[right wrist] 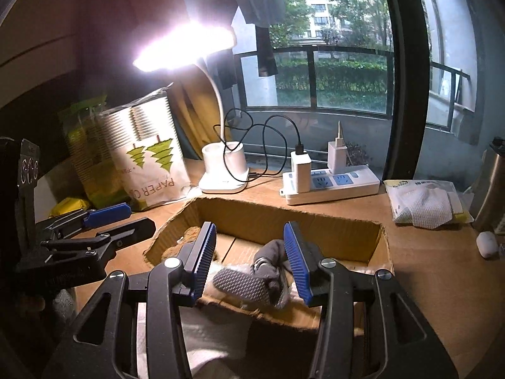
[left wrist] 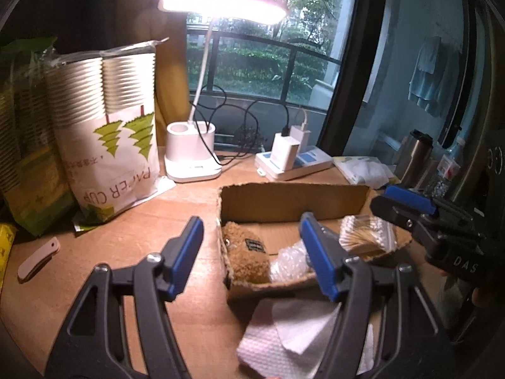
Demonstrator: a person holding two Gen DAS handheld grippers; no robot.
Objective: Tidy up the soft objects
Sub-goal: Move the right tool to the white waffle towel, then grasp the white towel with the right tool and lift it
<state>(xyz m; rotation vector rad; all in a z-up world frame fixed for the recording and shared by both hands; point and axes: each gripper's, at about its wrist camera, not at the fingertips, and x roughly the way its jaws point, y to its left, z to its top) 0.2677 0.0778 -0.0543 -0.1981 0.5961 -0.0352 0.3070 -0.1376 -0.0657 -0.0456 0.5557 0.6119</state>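
Note:
A low cardboard box [left wrist: 293,200] sits on the wooden desk. Inside lie a brown plush toy [left wrist: 244,254], bubble wrap [left wrist: 288,265] and a bag of cotton swabs [left wrist: 367,232]. My left gripper [left wrist: 249,259] is open and empty, just in front of the box's near left corner. White tissue paper [left wrist: 284,338] lies on the desk under it. In the right wrist view a grey sock [right wrist: 252,278] lies in the box [right wrist: 284,219] between the fingers of my open right gripper [right wrist: 252,260]. The right gripper also shows in the left wrist view [left wrist: 407,203], and the left gripper in the right wrist view [right wrist: 126,216].
A lit white desk lamp [left wrist: 192,154], a power strip with chargers [left wrist: 293,159] and packs of paper cups [left wrist: 120,126] stand behind the box. A bag of white cloth [right wrist: 423,202], a steel flask [left wrist: 413,154] and a small white object [right wrist: 486,244] are at the right.

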